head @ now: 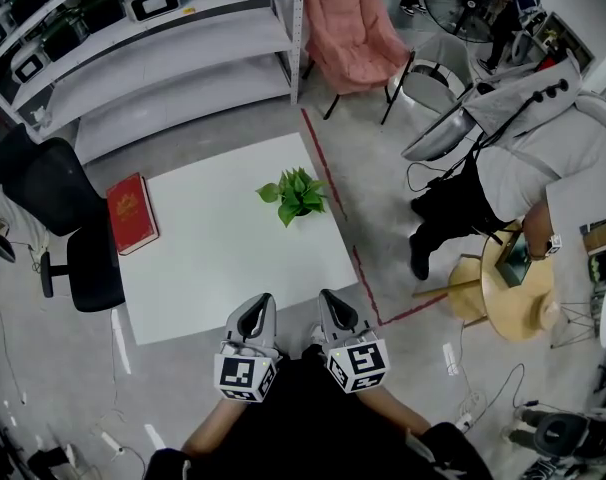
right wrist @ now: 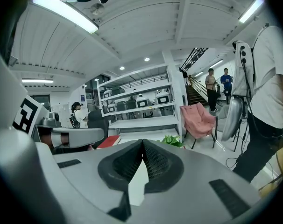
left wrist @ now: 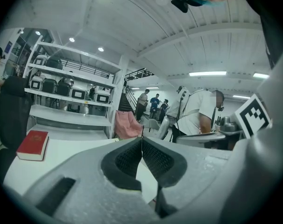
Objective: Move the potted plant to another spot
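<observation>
The potted plant [head: 295, 195], a small clump of green leaves, stands on the white table [head: 213, 268] toward its far right side. Its leaves [right wrist: 172, 140] peek over my right gripper's jaws in the right gripper view. My left gripper [head: 259, 308] and right gripper [head: 329, 301] hover side by side over the table's near edge, well short of the plant. Both are shut with nothing between their tips. The left gripper view shows the shut left gripper [left wrist: 142, 139] and no plant.
A red book [head: 131, 213] lies at the table's left edge. A black office chair [head: 68, 230] stands to the left, white shelves [head: 153, 58] behind, a pink chair [head: 351, 36] at the back. A person [head: 523, 178] stands on the right by a round wooden stool [head: 518, 288].
</observation>
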Demonstrator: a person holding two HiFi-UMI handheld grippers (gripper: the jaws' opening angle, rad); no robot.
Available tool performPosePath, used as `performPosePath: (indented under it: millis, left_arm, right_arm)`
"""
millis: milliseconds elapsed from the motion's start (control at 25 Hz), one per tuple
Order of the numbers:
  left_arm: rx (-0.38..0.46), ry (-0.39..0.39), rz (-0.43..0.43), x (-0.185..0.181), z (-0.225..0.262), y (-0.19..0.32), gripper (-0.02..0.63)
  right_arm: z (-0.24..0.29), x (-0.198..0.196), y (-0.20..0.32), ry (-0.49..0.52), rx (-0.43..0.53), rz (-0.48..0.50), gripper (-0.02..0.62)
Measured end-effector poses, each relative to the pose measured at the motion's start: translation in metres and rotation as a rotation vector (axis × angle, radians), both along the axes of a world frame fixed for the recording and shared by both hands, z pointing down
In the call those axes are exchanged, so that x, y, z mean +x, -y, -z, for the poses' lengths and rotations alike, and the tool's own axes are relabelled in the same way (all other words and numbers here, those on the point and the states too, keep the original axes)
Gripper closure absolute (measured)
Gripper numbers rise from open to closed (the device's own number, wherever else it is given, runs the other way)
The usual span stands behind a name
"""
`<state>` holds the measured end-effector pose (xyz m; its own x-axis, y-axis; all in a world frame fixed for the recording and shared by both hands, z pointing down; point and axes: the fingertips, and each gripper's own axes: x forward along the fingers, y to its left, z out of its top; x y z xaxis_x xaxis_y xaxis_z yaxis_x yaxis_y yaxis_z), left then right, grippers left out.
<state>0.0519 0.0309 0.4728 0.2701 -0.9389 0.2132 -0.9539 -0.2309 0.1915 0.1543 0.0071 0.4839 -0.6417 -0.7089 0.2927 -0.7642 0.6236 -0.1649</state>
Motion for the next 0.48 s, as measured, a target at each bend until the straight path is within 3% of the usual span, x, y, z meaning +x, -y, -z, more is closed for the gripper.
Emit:
performPosePath:
  millis: [480]
  left_arm:
    - [0.004,0.01,-0.015,-0.001,-0.001,0.0054,0.589]
  right_arm:
    - [-0.0016,-0.0017,0.0048,0.005,-0.006,-0.009,0.583]
